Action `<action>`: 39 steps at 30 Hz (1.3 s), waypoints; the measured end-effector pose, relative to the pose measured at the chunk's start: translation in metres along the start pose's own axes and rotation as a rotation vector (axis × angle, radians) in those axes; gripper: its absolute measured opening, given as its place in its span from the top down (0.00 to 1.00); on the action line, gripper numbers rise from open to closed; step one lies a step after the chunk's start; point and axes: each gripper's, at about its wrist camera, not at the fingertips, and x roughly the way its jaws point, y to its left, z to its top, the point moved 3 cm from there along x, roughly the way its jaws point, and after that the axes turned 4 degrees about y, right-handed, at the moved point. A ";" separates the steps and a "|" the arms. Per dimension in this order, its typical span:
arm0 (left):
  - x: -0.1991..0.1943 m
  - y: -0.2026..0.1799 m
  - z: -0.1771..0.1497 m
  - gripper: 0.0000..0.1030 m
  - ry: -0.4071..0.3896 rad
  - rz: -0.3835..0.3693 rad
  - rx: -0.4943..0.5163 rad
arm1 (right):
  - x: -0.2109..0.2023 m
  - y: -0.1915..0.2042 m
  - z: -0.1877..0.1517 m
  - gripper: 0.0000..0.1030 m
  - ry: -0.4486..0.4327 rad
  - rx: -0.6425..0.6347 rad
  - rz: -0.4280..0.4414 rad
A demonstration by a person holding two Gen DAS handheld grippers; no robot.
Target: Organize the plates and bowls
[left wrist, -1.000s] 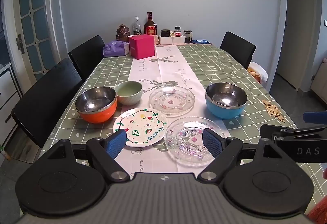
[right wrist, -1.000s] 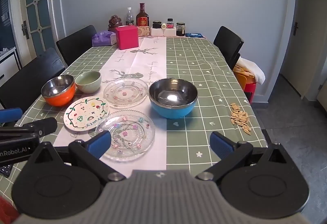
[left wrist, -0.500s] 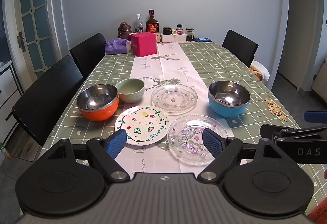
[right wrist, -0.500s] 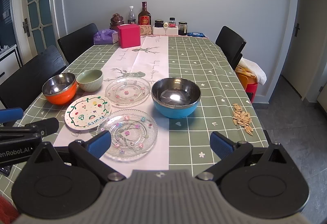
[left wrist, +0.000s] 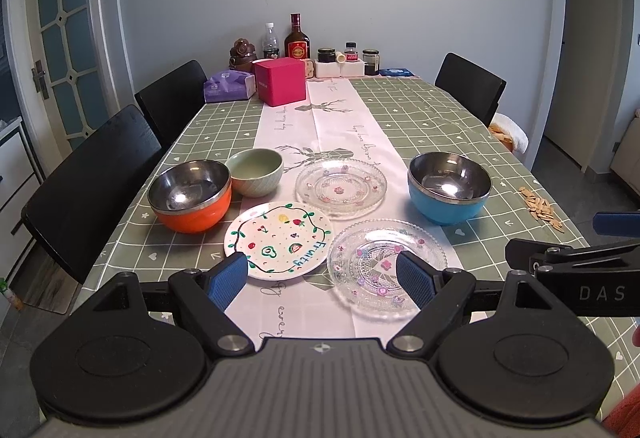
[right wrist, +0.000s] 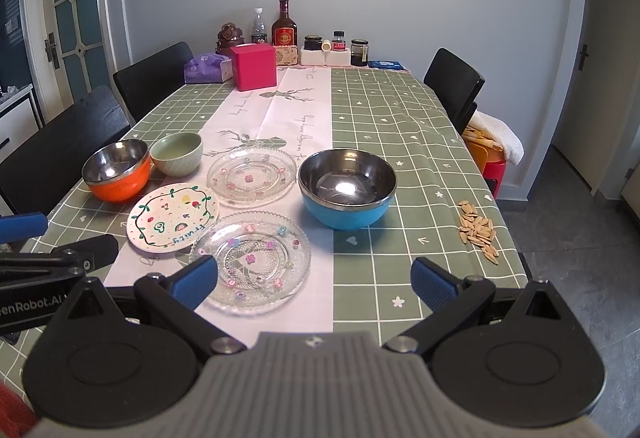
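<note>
Both tools gape empty before plates (left wrist: 387,267), bowls (right wrist: 347,188), seeds (right wrist: 478,230).

Black two-finger grippers (left wrist: 322,280) with blue pads (right wrist: 430,284), grey bodies

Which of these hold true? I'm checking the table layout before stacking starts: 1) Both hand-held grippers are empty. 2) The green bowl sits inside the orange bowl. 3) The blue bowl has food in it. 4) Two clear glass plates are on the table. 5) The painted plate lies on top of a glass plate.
1) True: the left hand-held gripper and right hand-held gripper are open and hold nothing.
2) False: the green bowl stands beside the orange bowl.
3) False: the blue bowl is empty.
4) True: the far glass plate and near glass plate.
5) False: the painted plate lies on the table runner.
</note>
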 end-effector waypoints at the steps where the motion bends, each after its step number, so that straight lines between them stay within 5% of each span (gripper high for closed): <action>1: 0.000 0.000 0.000 0.05 -0.001 -0.001 -0.001 | 0.001 0.000 0.000 0.02 0.000 -0.001 0.000; 39: 0.000 0.002 -0.001 0.05 0.011 -0.003 -0.006 | 0.006 0.005 -0.001 0.02 0.013 -0.011 -0.010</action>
